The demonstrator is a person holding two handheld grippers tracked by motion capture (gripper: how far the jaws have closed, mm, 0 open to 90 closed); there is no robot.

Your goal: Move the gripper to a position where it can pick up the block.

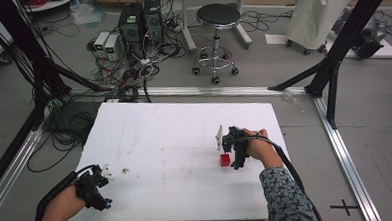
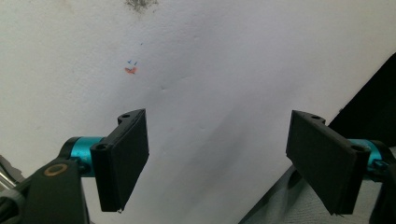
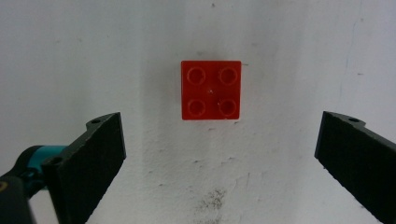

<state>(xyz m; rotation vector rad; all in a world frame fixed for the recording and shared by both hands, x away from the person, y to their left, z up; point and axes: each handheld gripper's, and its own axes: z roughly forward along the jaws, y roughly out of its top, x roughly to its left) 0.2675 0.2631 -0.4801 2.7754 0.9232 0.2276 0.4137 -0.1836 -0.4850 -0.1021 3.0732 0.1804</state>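
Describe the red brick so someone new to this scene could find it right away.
Start at the white table and go to its right side, where the right gripper hovers. Just left of it sits the red brick, square with four studs, the lone red item on the white top.

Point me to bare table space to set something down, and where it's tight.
Free: the broad middle of the white table, between the left gripper and the red brick, plus the whole far half. Tight: the near right, where the open right gripper hangs over the brick, and the near-left corner by the left gripper.
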